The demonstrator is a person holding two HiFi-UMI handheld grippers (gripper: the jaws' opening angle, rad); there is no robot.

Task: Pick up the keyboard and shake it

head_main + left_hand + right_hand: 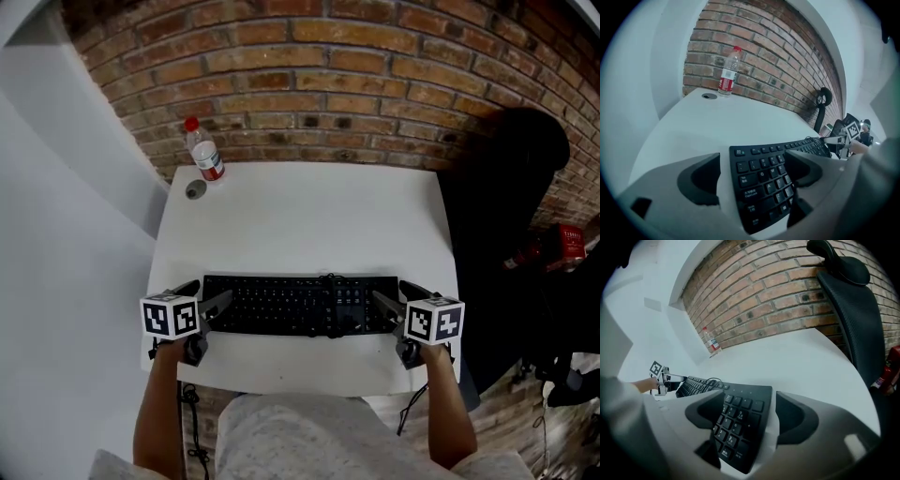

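While the keyboard (298, 305) lies flat near the front edge of the table (300, 216), the left gripper (214, 292) and right gripper (389, 291) straddle its ends, jaws spread wide and seemingly not pressing it. A bottle (203, 150) stands at the far-left corner.

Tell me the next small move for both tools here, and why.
Probably close both. The left tool and right tool stand open, each with one end of the keyboard between its jaws, not pressing it, and the keyboard lies flat on the table, so it needs gripping before lifting.
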